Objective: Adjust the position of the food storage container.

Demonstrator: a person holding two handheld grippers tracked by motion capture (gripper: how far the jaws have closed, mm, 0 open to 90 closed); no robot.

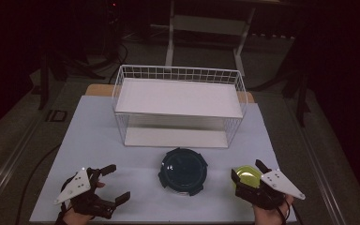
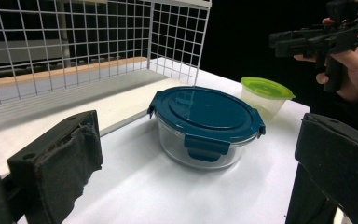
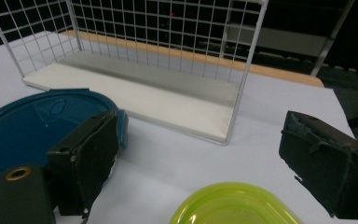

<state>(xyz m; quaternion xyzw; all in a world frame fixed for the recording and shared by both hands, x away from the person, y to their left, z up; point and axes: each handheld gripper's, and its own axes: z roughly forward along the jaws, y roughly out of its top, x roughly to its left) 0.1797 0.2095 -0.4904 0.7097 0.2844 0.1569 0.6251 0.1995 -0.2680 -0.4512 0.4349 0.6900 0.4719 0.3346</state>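
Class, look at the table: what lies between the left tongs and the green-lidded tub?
The blue-lidded glass container sits between the open left tongs and the green-lidded tub, as the high view shows.

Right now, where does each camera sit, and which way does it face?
High view: above the person's side, facing forward and down at the rack; both hands show, left hand-held gripper and right hand-held gripper.
Left gripper view: low, facing the blue-lidded bowl between its jaws.
Right gripper view: low over the green-lidded cup, facing the rack.
Every view has rack, bowl and cup.
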